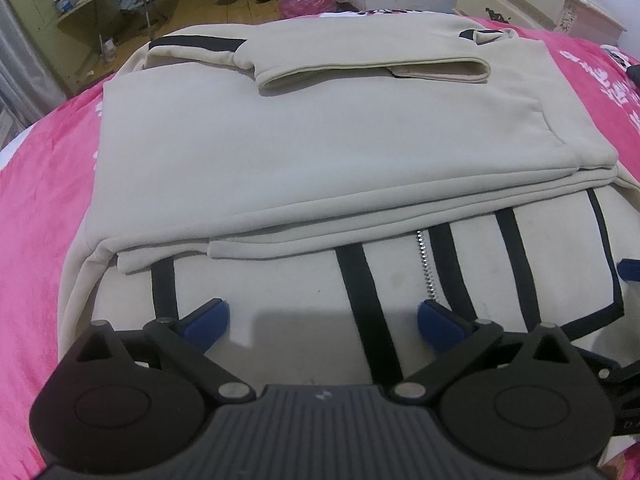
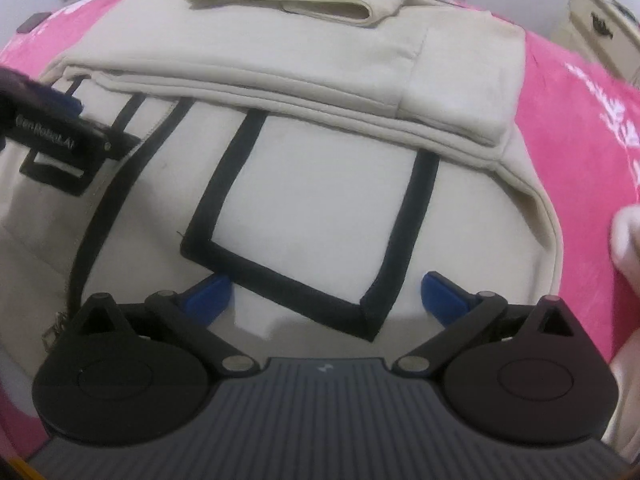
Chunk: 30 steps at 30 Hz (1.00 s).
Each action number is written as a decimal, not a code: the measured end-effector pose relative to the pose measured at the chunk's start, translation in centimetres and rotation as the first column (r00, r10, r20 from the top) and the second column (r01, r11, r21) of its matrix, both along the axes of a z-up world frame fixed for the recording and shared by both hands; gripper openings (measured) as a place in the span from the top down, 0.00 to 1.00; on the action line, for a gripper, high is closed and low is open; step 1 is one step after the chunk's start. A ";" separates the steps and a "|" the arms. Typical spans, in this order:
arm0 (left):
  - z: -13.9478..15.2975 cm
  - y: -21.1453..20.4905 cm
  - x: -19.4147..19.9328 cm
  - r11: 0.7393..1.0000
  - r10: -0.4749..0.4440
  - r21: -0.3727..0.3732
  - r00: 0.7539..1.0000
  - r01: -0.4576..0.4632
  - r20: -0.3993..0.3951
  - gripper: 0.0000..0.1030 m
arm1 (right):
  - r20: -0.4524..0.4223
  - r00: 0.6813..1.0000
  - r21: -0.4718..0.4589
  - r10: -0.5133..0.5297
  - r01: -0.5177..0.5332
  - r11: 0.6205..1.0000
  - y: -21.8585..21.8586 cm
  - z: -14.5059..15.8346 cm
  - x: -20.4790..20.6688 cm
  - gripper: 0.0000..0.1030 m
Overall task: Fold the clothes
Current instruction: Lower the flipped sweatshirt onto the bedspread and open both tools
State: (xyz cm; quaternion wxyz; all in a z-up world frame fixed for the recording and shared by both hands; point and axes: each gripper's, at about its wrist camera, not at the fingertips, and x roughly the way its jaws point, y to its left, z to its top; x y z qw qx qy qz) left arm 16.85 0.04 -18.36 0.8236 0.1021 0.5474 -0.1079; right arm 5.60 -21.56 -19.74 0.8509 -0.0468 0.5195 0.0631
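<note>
We see both tools — left gripper [image 1: 323, 322] and right gripper [image 2: 326, 294] — with jaws spread wide, grasping nothing, above the folded cream jacket [image 1: 304, 144] (black-striped) on the pink blanket [image 1: 36, 216].

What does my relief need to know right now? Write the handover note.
Left gripper: open, empty, over the near part of the beige jacket, beside its zipper.
Right gripper: open, empty, over the black-outlined panel on the same near part.
The jacket lies on the pink blanket. Its far part is already folded toward the grippers, with a sleeve laid across the top.
Left to do: probably take the near edge with both grippers and fold it over the stack, then tidy. Nothing is gripped yet.
</note>
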 end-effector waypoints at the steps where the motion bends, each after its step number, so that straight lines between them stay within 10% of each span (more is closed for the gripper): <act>1: 0.0 0.0 0.0 1.000 0.000 0.000 1.000 0.000 0.000 0.00 | -0.002 1.000 0.000 -0.001 0.001 1.000 0.0 0.0 0.1 0.01; 30: 0.0 0.1 -0.1 1.000 -0.005 0.005 1.000 0.005 0.002 0.00 | -0.005 1.000 0.000 -0.007 0.007 1.000 0.0 0.0 0.2 0.01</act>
